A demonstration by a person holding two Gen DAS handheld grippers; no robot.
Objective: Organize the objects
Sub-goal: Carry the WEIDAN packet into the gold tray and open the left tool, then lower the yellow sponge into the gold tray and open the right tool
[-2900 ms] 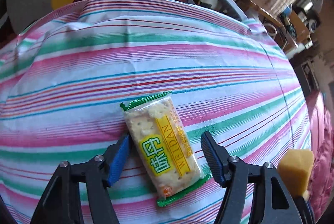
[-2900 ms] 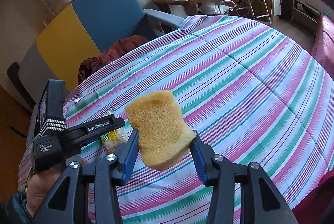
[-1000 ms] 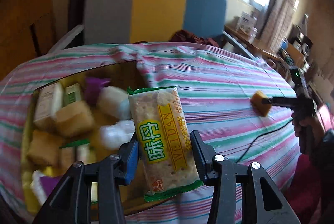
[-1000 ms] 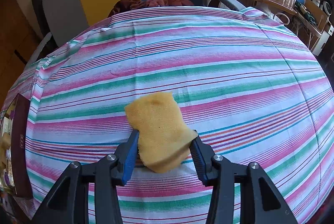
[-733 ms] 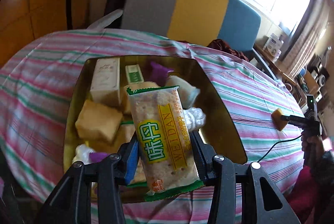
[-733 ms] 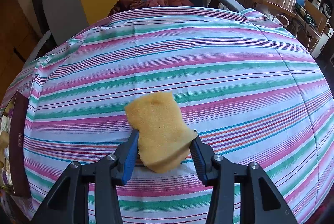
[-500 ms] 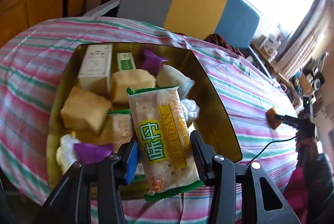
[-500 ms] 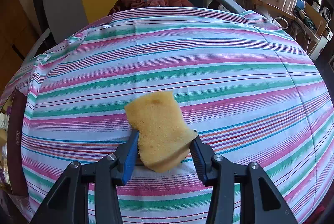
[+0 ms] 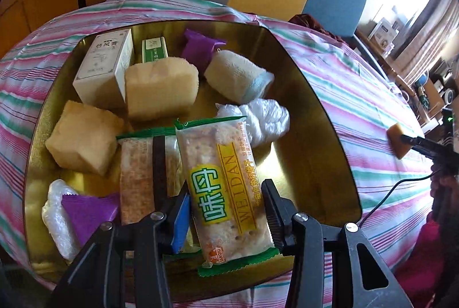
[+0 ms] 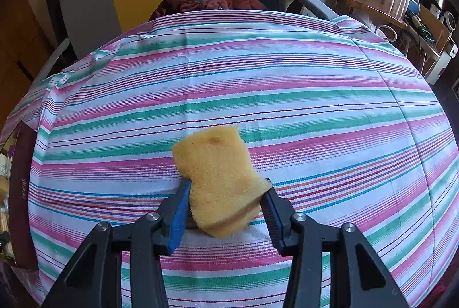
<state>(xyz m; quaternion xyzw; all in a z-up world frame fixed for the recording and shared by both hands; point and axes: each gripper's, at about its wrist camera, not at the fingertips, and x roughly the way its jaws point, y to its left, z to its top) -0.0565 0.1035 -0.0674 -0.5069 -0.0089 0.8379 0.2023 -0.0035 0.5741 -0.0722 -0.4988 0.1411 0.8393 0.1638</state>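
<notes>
**Cracker pack now over the tin, sponge waiting its turn**

So the left gripper (image 9: 226, 210) is pinching the cracker pack (image 9: 223, 187) across its width, and since about three seconds ago it's gone from the bare striped tablecloth (image 9: 352, 95) to hanging right over the gold tin (image 9: 315, 118), sinking closer in the last second. My read: the carry is basically done and only the drop is left.

Room inside is tight. Left of the fingers there's a second cracker pack (image 9: 149, 179) lying flat, plus a purple wrapper (image 9: 86, 210) and a foam block (image 9: 83, 138). Ahead of the tips sit a crumpled plastic bag (image 9: 266, 121), a rolled towel (image 9: 235, 78) and a white box (image 9: 106, 70). The only bare floor is to the right of the pack, running up to the tin's right wall, so I'd guess that's the landing spot.

Over on the right, the right gripper (image 10: 226, 210) is clamped on the yellow sponge (image 10: 218, 179), parked over open tablecloth same as a second ago. Nothing near it on either side; the tin's edge (image 10: 20, 179) just peeks in far to its left.
</notes>
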